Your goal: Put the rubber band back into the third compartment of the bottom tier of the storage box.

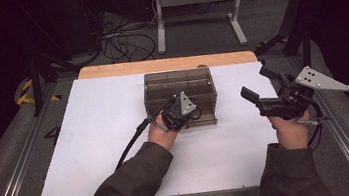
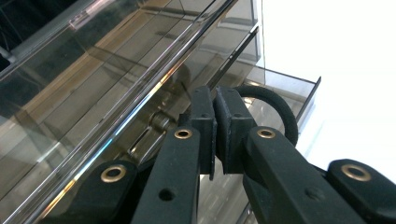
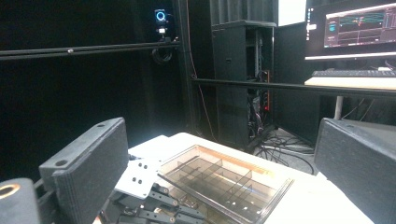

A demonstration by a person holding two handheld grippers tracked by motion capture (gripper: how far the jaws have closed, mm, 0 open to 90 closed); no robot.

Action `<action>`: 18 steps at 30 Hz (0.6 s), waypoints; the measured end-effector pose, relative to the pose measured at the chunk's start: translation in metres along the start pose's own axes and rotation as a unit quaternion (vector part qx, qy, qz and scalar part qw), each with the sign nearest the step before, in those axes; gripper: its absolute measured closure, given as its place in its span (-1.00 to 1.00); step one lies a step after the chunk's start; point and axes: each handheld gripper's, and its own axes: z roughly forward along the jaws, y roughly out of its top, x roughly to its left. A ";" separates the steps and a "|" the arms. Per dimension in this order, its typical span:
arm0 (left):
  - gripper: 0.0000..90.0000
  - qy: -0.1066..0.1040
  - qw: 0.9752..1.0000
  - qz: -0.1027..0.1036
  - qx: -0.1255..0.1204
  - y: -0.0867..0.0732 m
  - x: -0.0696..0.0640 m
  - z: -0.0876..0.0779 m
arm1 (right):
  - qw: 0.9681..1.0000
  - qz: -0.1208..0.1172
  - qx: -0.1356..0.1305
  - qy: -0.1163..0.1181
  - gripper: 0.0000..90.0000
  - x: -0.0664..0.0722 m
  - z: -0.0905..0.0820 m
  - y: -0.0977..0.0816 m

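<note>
The left gripper [image 1: 180,111], jaws pressing together on nothing visible, is sitting against the near wall of the smoky, see-through divided box [image 1: 179,85] lying mid-table, compartments looking empty, while the right gripper [image 1: 262,87] is hovering wide open.

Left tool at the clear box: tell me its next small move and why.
Probably a short, straight pull toward the person. The left tool is shut at the front of the smoky clear box, seemingly on a dark ring-shaped pull, and a drawer already juts out slightly. The right tool hangs open, apart from the box.
</note>
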 end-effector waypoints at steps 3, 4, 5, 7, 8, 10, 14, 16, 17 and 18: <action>0.91 0.002 1.000 0.005 -0.001 0.000 -0.002 0.004 | 1.000 0.001 -0.001 0.000 -0.92 -0.001 0.000 0.000; 0.91 0.003 1.000 0.004 -0.002 0.000 -0.002 0.005 | 1.000 0.001 -0.001 0.000 -0.92 -0.001 0.000 0.000; 0.91 0.005 1.000 0.003 -0.004 0.000 -0.003 0.007 | 1.000 0.001 -0.001 0.000 -0.91 -0.001 0.000 0.000; 0.90 0.002 1.000 0.001 -0.004 -0.001 -0.004 0.009 | 1.000 0.001 -0.001 0.000 -0.91 -0.001 0.000 0.000; 0.90 0.001 1.000 0.003 -0.006 -0.001 -0.005 0.011 | 1.000 0.001 -0.001 0.000 -0.91 -0.001 0.000 0.000; 0.90 0.003 1.000 0.005 -0.002 -0.003 -0.006 0.014 | 1.000 0.000 -0.001 0.000 -0.91 -0.001 0.000 0.000; 0.90 0.010 1.000 0.009 0.000 -0.004 -0.010 0.020 | 1.000 0.001 0.001 0.001 -0.91 -0.001 0.001 -0.001; 0.90 0.015 1.000 0.011 -0.005 -0.005 -0.012 0.023 | 1.000 0.001 0.001 0.001 -0.91 -0.001 0.001 -0.001; 0.90 0.018 1.000 0.012 -0.005 -0.005 -0.013 0.024 | 1.000 0.001 0.002 0.001 -0.91 -0.001 0.001 -0.001; 0.90 0.019 1.000 0.012 -0.008 -0.005 -0.014 0.026 | 1.000 0.001 0.002 0.001 -0.91 -0.001 0.001 -0.001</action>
